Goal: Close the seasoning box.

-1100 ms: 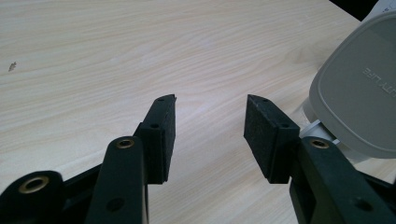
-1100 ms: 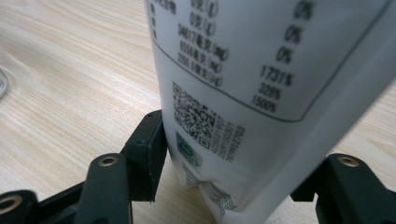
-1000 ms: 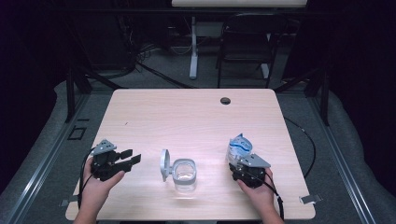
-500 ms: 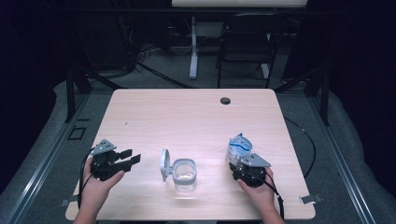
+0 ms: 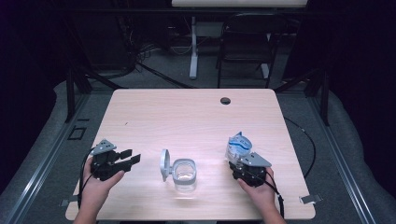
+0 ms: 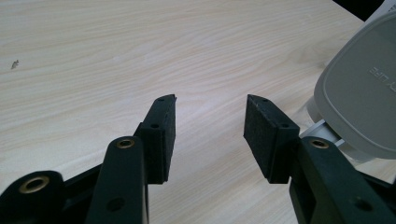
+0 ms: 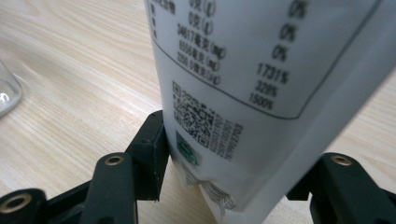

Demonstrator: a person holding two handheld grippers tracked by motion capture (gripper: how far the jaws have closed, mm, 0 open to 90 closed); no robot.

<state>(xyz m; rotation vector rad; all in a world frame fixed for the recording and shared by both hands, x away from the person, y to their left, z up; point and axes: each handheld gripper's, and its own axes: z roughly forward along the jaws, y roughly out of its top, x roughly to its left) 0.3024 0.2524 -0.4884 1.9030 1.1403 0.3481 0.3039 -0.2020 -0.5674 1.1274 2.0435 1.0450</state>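
While a pale wooden table (image 5: 196,116) is spread across the high view, a small dark round hole (image 5: 225,100) is seen near its far edge. Toward the near edge, at the middle, a clear glass jar (image 5: 185,173) is stood upright with its grey hinged lid (image 5: 164,164) swung open to its left side. To the right of the jar and well apart from it, a white and blue printed pouch (image 5: 238,146) is held upright on the table by the right gripper (image 5: 242,164); in the right gripper view the pouch's lower part, with a QR code and a printed table, is seen clasped between the two black jaws, its left pad (image 7: 154,149) pressed against the film. The left gripper (image 5: 127,157) is kept near the table's near left corner, its jaws spread with nothing between them, and the grey lid is seen just beside its right jaw in the left gripper view.
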